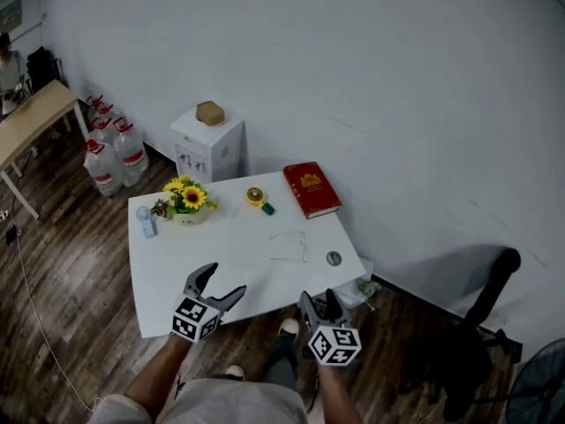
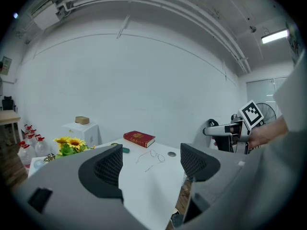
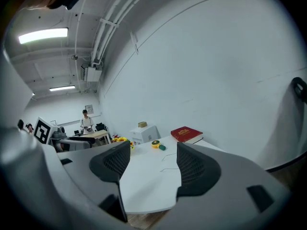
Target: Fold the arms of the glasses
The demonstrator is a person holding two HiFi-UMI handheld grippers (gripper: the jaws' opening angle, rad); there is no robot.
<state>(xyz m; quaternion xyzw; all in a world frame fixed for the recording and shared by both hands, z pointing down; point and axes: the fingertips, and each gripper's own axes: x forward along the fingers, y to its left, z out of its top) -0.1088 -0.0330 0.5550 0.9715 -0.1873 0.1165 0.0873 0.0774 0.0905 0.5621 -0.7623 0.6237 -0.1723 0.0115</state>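
Dark wood-plank floor [image 1: 71,263] surrounds a white bench [image 1: 177,272] that stands close to a plain pale wall [image 1: 371,78]. At the bench's near edge, the left gripper [image 1: 222,281] and the right gripper [image 1: 318,299] are held side by side. Each has its fingers [image 2: 103,169] spread apart and released, with nothing between them. The glasses [image 1: 296,244], thin and wire-framed, lie on the bare bench top ahead of both pairs of fingers and well apart from them, with their arms unfolded. Beyond the glasses, farther from the fingers, a red book [image 1: 311,189] rests at the far corner, with a yellow tape measure [image 1: 256,196] beside it. A bunch of sunflowers [image 1: 185,197] sits ahead of the left fingers. A small round disc [image 1: 334,258] lies just ahead of the right fingers, near the bench's edge. Past the bench, a low white cabinet [image 1: 208,144] stands against the wall with a tan box [image 1: 210,112] on top, and large water bottles [image 1: 110,153] cluster beside it. A wooden desk [image 1: 31,117] sits far out beyond the left fingers. A black chair [image 1: 481,325] stands out to the side of the right fingers.
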